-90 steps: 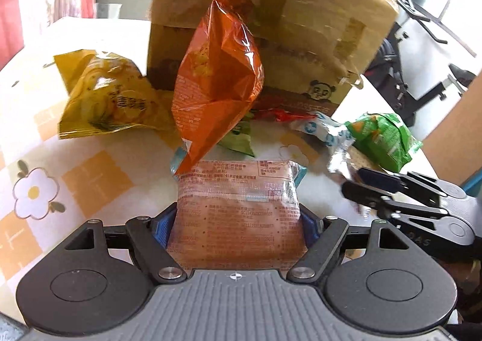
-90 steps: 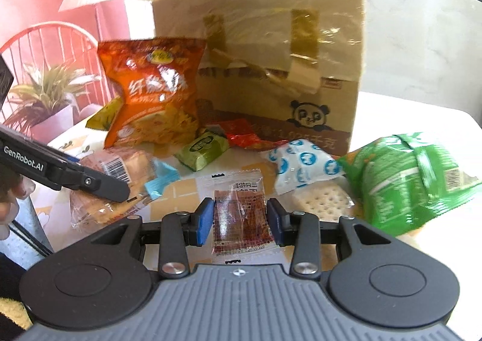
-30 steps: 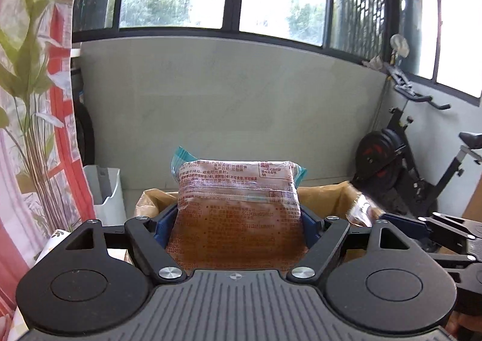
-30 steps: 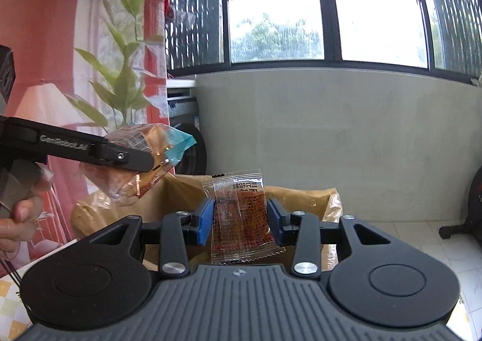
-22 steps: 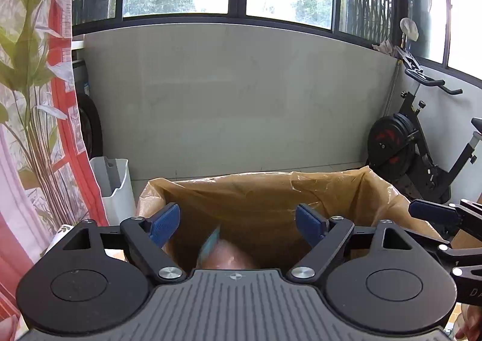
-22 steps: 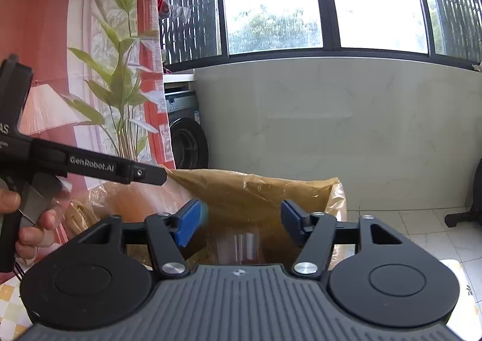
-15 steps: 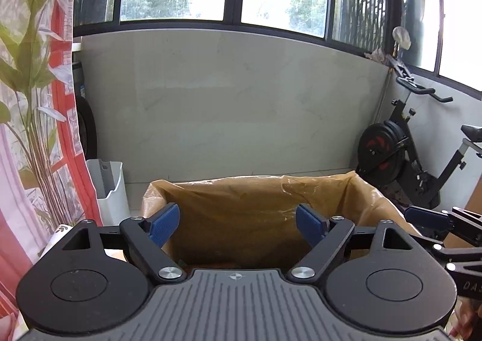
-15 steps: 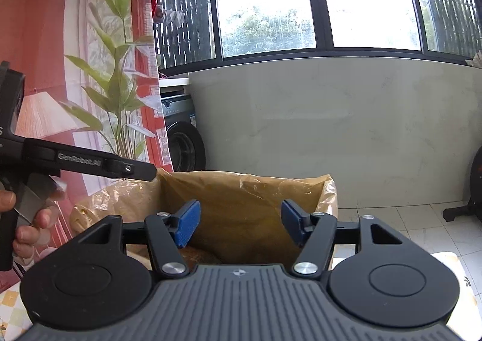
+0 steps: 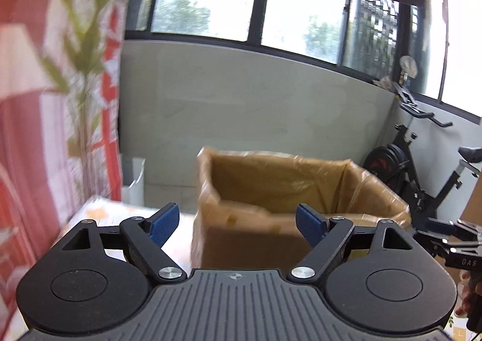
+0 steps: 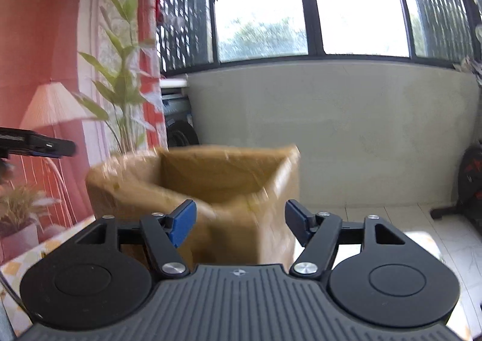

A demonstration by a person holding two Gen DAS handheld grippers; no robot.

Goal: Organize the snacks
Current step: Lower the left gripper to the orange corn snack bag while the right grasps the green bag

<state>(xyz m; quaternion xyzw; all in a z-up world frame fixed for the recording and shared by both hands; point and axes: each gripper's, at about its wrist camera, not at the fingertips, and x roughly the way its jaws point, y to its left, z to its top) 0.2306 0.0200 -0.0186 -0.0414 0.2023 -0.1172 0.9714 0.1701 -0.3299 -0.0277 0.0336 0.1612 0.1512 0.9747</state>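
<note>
Both packets have dropped into the box [image 9: 289, 190] — my left gripper [image 9: 236, 222] gapes empty, my right gripper [image 10: 239, 222] has just been opening, empty; worktop snacks remain, I judge.

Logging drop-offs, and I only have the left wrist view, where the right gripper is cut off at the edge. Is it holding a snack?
Observer: No. The right gripper is empty. Its jaws have just been opening, and only the cardboard box shows past them.
Reviewer: Does that camera catch the left gripper?
Observer: The left gripper shows only as one black finger at the frame's left edge, clear of the box.
Reviewer: Anything behind the box?
Observer: What looks like a washing machine with a dark round door, by the wall.
</note>
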